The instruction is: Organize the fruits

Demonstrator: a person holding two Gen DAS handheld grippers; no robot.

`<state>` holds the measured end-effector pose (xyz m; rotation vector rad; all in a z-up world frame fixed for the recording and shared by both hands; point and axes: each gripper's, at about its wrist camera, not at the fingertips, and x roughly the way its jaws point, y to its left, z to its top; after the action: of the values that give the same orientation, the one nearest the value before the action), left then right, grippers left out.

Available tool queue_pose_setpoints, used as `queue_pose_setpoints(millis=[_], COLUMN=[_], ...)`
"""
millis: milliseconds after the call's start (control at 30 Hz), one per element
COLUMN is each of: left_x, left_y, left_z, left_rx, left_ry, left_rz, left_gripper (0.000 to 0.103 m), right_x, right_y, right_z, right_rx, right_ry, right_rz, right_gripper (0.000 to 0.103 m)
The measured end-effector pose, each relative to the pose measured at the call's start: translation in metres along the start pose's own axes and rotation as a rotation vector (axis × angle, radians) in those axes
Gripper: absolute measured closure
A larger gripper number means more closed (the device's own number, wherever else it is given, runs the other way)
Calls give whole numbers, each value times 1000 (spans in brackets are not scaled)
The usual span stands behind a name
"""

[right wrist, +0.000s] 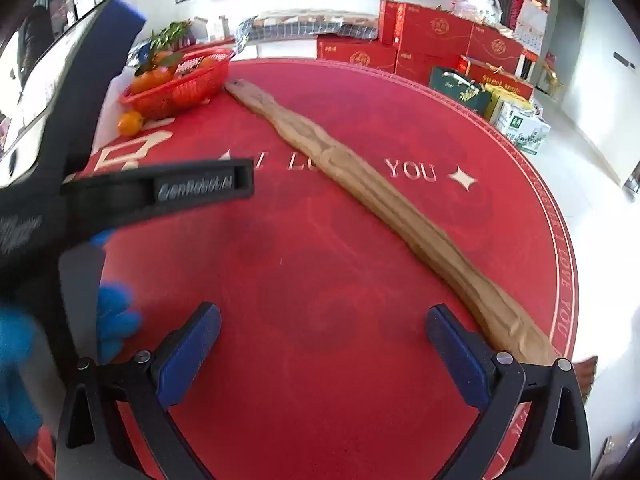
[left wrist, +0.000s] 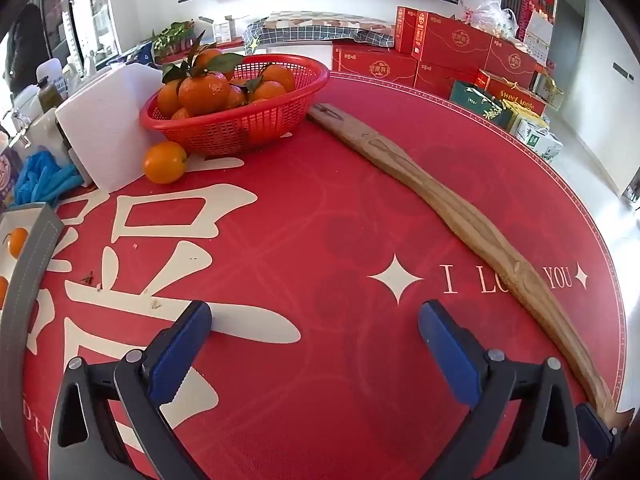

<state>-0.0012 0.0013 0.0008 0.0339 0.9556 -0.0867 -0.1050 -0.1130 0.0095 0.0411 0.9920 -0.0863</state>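
The left tool (left wrist: 316, 320) is wide apart and holds nothing. It hangs over the red worktop (left wrist: 320, 220). The right tool (right wrist: 324, 326) is wide apart too, with only the red cloth under it. A red basket (left wrist: 240, 120) sits at the far left of the worktop. It is full of oranges (left wrist: 204, 92) with green leaves. One loose orange (left wrist: 165, 162) lies on the worktop just beside the basket, on its near side. At the left edge a grey tray (left wrist: 28, 248) holds what may be two more small oranges, but only a bit of them shows. A long wooden stick (left wrist: 460, 216) lies across the worktop from the basket toward the near right. Red boxes (left wrist: 452, 52) stand far behind.
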Motion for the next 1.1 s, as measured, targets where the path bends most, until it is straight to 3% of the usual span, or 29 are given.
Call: queue_pose_setpoints(millis=[133, 367, 1100], left_x=[0, 0, 0], left_y=[0, 0, 0], left_z=[0, 0, 0], left_rx=[0, 2, 2], left_ry=[1, 0, 0], left_rz=[1, 3, 3], left_gripper=[0, 0, 0], right_x=[3, 5, 3], right_y=[-8, 1, 1], right_z=[3, 2, 1], right_rx=[7, 12, 10], right_ry=[6, -52, -51], right_rz=[28, -5, 0], right_gripper=[0, 0, 0])
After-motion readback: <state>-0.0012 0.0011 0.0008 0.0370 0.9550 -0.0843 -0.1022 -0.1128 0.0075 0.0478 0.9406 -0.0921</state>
